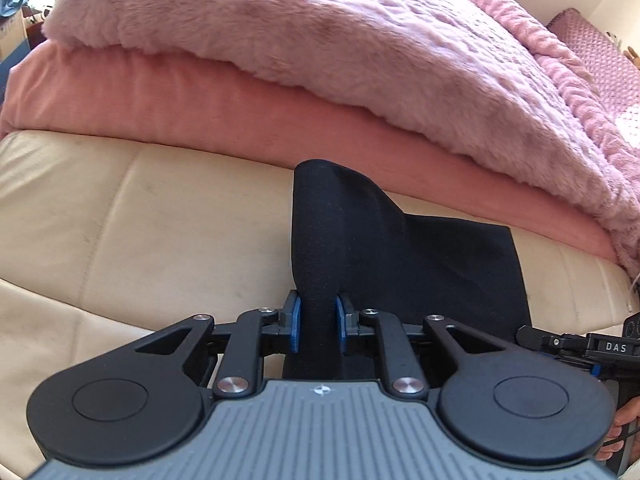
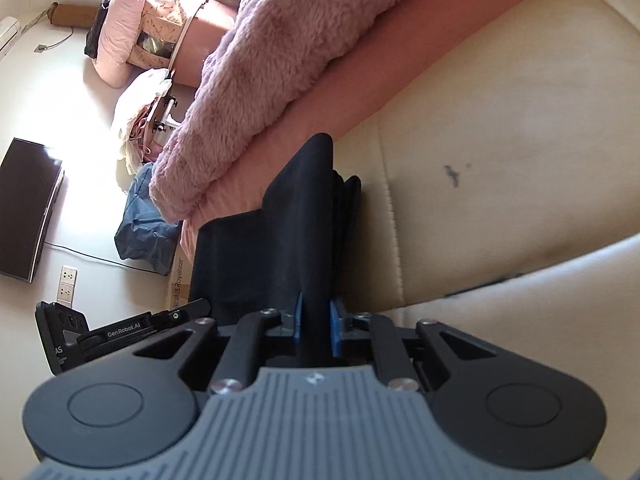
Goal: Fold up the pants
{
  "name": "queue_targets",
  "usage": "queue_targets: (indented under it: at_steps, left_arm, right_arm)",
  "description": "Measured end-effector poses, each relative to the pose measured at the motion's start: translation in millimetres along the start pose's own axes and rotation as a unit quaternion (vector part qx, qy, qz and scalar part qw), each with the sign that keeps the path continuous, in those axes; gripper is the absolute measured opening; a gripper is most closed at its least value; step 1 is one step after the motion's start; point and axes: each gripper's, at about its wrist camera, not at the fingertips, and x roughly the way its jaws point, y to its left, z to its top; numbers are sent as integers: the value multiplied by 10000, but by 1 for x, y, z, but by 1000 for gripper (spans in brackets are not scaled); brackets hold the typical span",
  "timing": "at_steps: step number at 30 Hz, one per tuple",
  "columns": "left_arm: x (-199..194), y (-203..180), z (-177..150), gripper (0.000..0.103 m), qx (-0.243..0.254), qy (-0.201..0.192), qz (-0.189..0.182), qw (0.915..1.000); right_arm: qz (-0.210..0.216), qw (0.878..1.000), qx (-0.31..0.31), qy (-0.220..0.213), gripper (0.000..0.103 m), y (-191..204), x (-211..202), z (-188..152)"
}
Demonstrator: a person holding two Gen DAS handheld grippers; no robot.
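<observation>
The left gripper (image 1: 318, 322) was clamped on a raised fold of the pants (image 1: 420, 264), its blue pads (image 1: 295, 322) pressing the cloth from both sides. To its right the rest of the pants lay flat on the cream leather bench (image 1: 140, 216), close against the pink mattress edge (image 1: 200, 108) beneath the fluffy pink blanket (image 1: 320, 28). The right gripper (image 2: 316, 330) likewise pinched a bunched ridge of the same garment, with several layers stacked beside it. The pants looked dark navy or black, matte, finely textured and already partly folded. They seemed light, soft and limp, likely to sag between the two holds, so gripping at the corners or along a folded edge seemed best.
</observation>
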Motion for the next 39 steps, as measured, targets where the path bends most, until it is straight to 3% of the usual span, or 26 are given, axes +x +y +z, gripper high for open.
queue_targets:
  at_steps: [7,13,16,19,21,24,29,33,36,39]
  left_arm:
    - [16,34,8,20,-120,29,-31,9999]
    - [23,47,1,36,-88,-81,27,9999]
    - [17,46,1,39,7,-178,249,9995]
    - [-2,41,-1,36,75,-411,543,9977]
    - [-15,39,-5,34,126,-457,438,9979]
    - [-29,29,-19,27,313,-466,276,9980]
    - [-30,21,-50,20,463,-314,301,9980]
    - [-17,35,-66,20,339,-117,414,9985]
    - [-15,42,-65,20,184,-148,353,9991]
    - [-24,36,-65,20,269,-124,523,9982]
  right_arm:
    - [-147,9999,-6,65,9,10,37,3]
    - [-241,9997,78,10,10,-4,41,2]
    - [-352,9994,-77,11,14,0,37,1]
    - [-619,9965,-544,-135,19,16,26,2]
    - [-755,9919,-969,-315,19,29,13,1]
    - [-793,9810,-1717,-431,9,55,2,-7]
    - [-1023,9454,-3088,-183,6,84,13,-40]
    - [-1433,9363,-3207,-41,1,71,31,-49]
    - [-1536,9390,-3078,-36,0,60,36,-49]
    - [-1587,9375,-3098,-2,0,67,33,-48]
